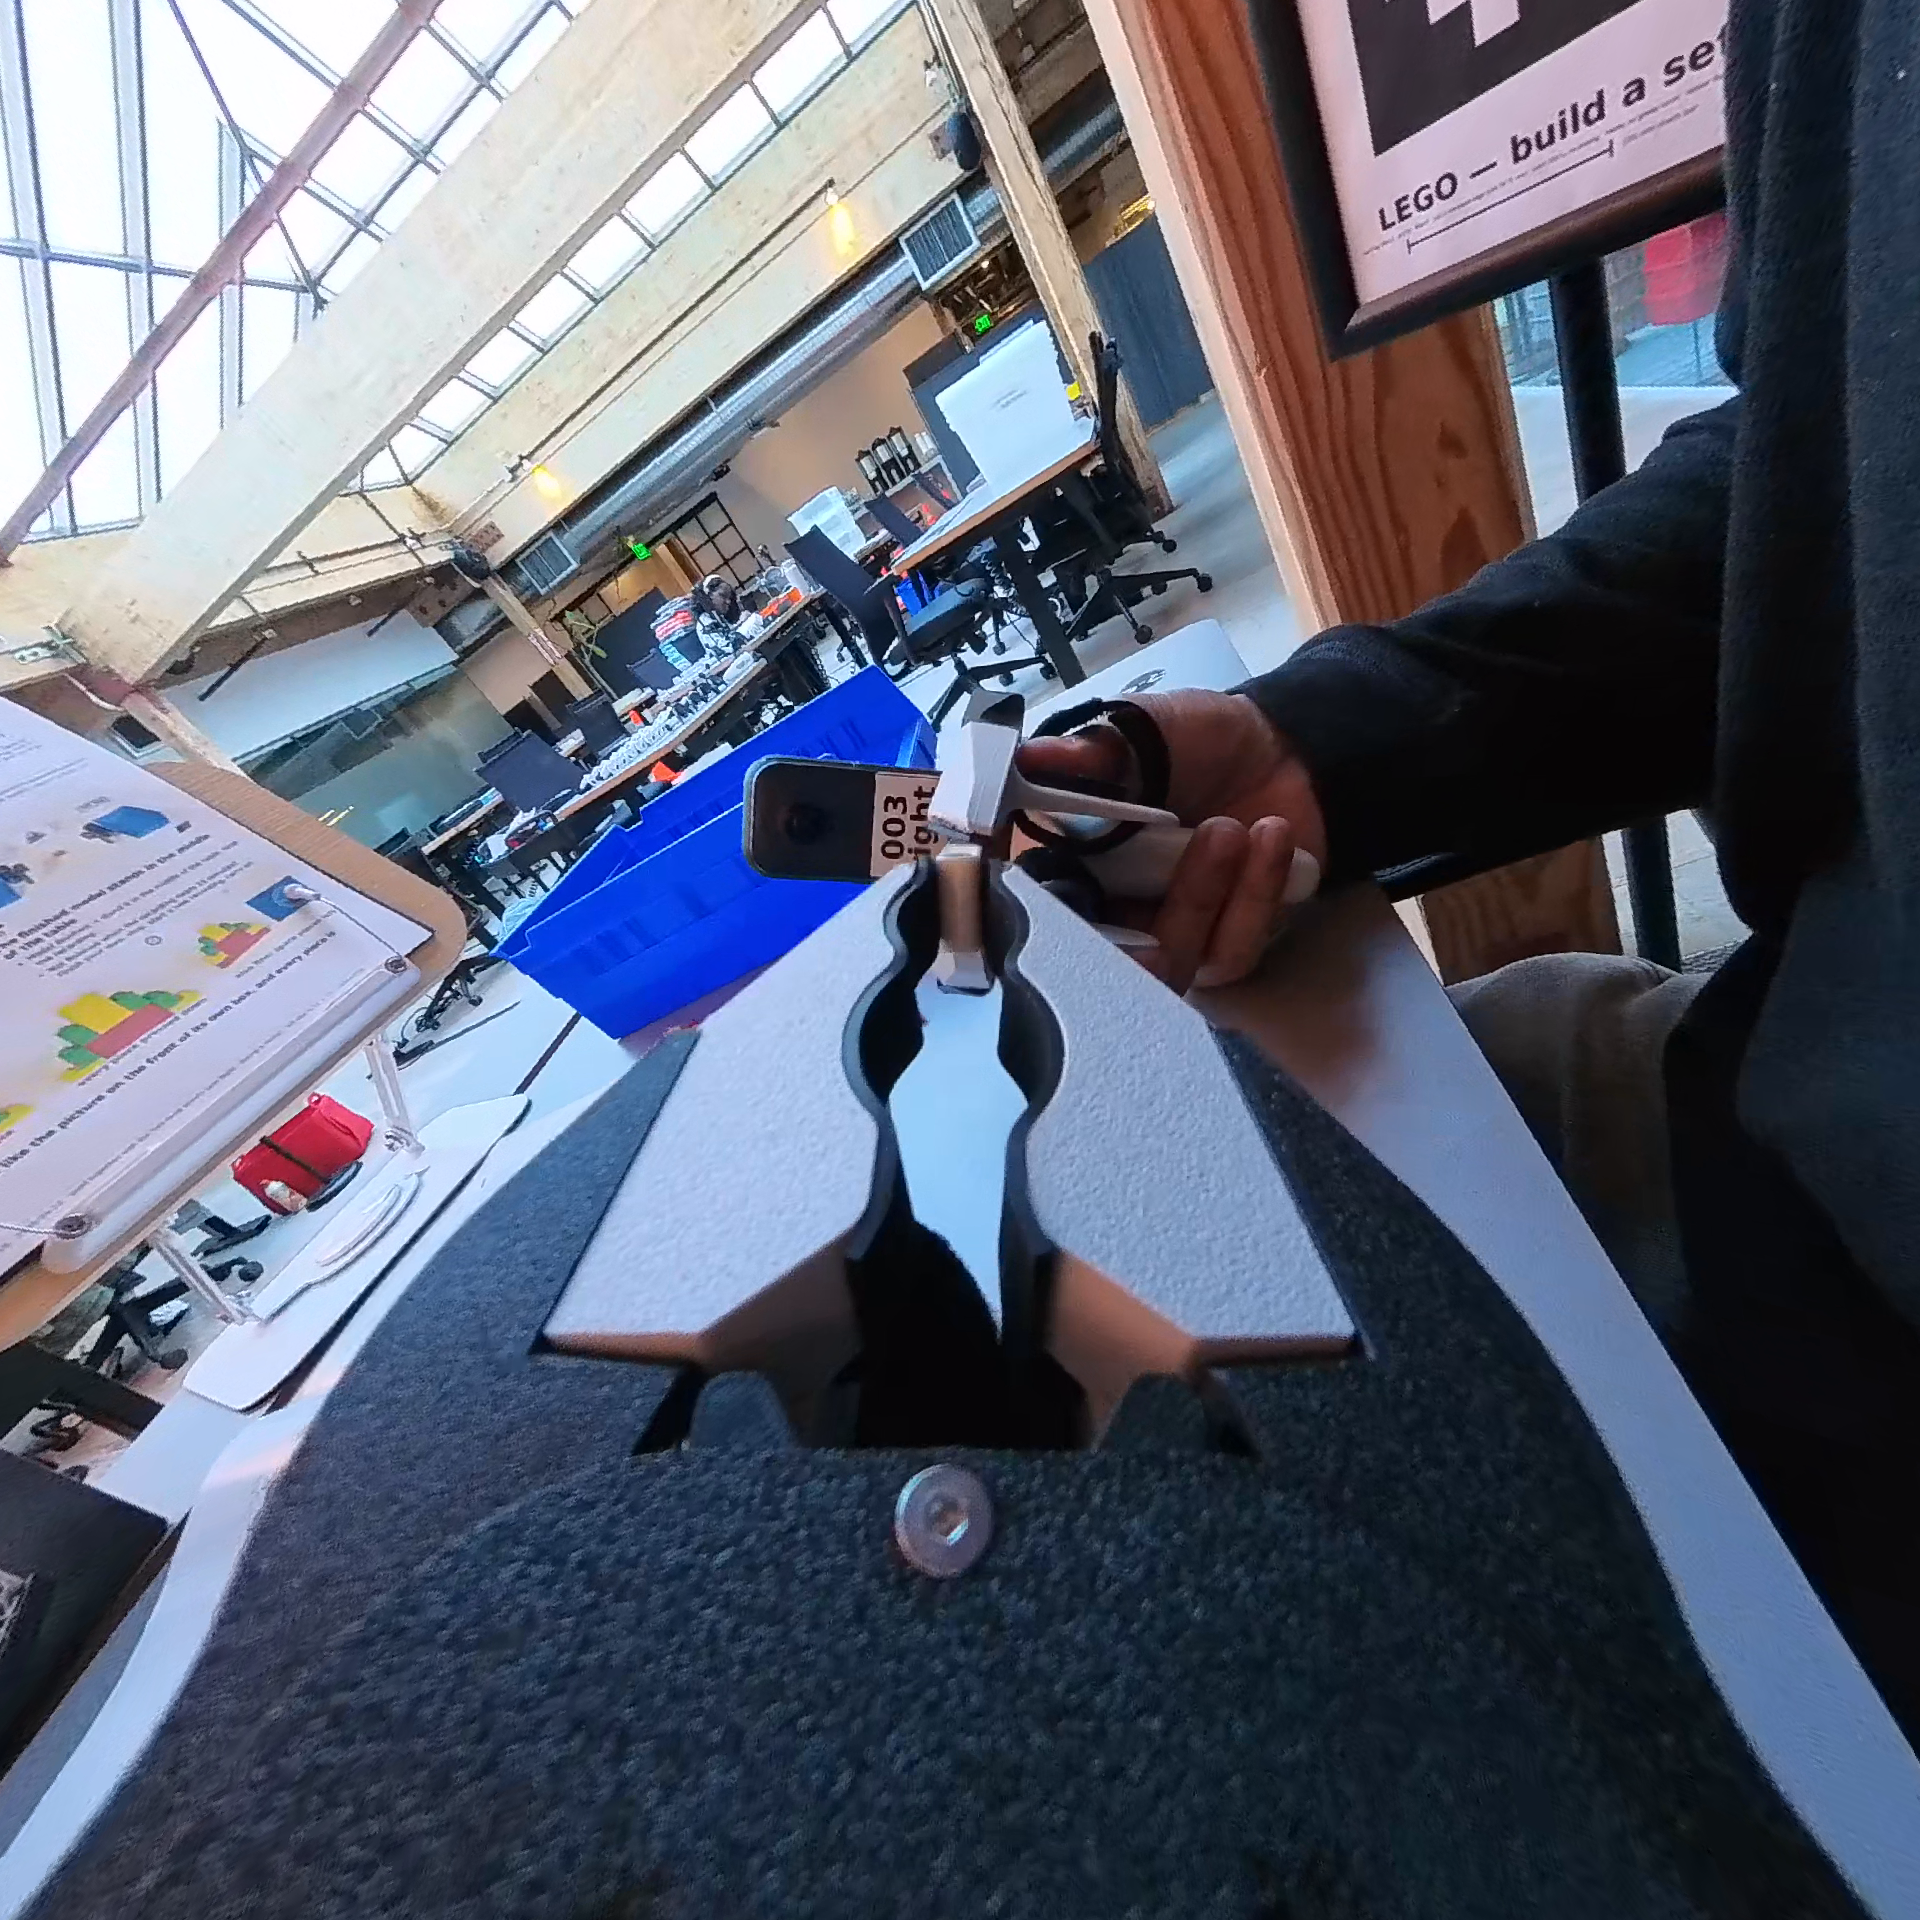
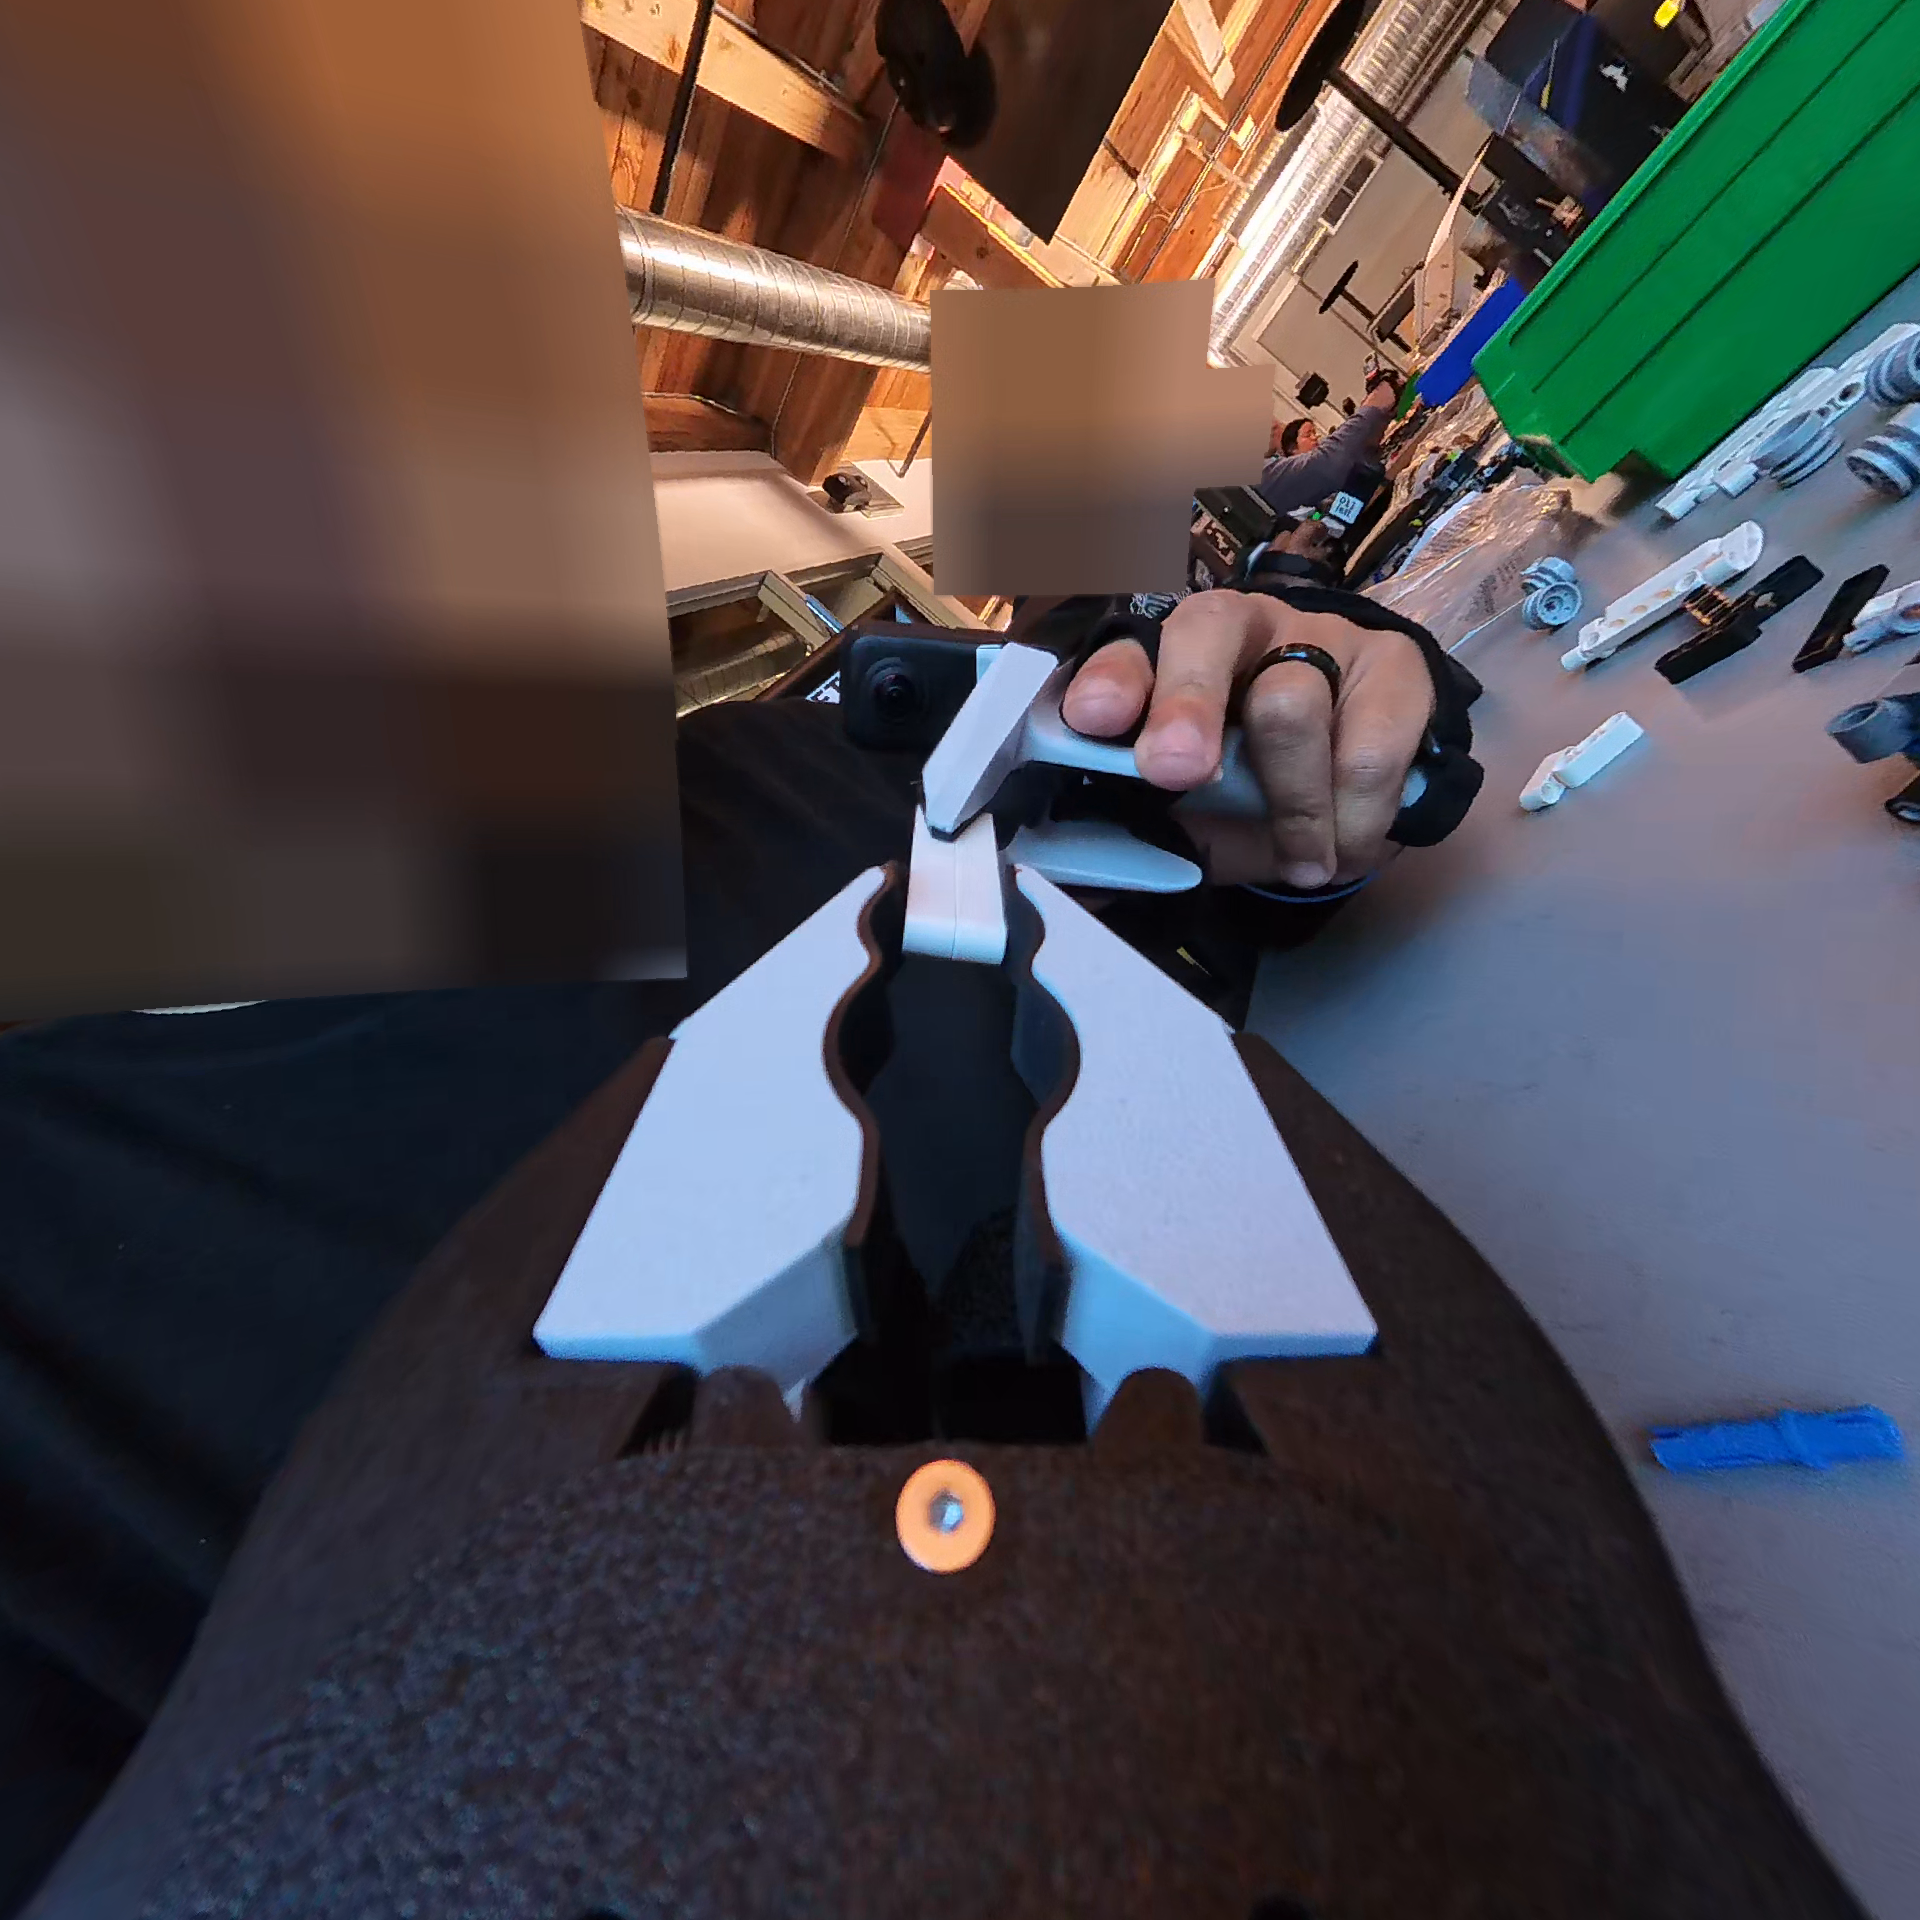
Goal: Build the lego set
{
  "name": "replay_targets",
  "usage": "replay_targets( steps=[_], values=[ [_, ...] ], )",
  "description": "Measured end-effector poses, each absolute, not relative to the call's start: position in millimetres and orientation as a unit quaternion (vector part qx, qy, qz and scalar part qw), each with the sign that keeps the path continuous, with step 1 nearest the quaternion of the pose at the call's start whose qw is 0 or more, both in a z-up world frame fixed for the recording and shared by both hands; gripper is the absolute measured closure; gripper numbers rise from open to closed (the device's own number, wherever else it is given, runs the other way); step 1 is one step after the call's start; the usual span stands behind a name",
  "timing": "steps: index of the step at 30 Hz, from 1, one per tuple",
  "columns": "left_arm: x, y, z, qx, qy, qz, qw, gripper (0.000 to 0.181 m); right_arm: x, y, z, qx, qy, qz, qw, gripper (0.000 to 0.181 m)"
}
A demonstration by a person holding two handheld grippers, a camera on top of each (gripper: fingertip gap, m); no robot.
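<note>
My two grippers face each other, tip to tip, above the table edge. In the left wrist view my left gripper is shut on a small light grey Lego piece that stands up between its tips. The right gripper, held by a hand, meets the top of that piece. In the right wrist view my right gripper is shut on a white Lego beam, and the left gripper touches its far end. I cannot tell whether this is one piece or two joined pieces.
A blue bin, an instruction sheet on a stand and a red pouch are to the left. On the grey table lie a green bin, several loose white, grey and black parts and a blue pin. Less than 4 cm separates the two grippers' tips. Between my right fingertips and the blue pin there is roughly 12 cm.
</note>
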State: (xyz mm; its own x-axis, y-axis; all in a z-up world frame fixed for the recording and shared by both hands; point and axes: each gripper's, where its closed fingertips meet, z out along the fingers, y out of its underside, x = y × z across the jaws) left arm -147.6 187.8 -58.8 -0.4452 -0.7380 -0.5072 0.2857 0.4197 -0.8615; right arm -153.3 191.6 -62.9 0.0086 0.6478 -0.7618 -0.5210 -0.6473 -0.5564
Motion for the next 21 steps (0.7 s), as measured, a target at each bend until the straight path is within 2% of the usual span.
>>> replay_targets(
  steps=[21],
  values=[
    [-150.2,185.9,-57.7,-0.167,0.679,-0.515,0.497,0.175,-153.2,188.4,-62.7,-0.576,-0.062,0.700,0.417,0.164]
  ],
)
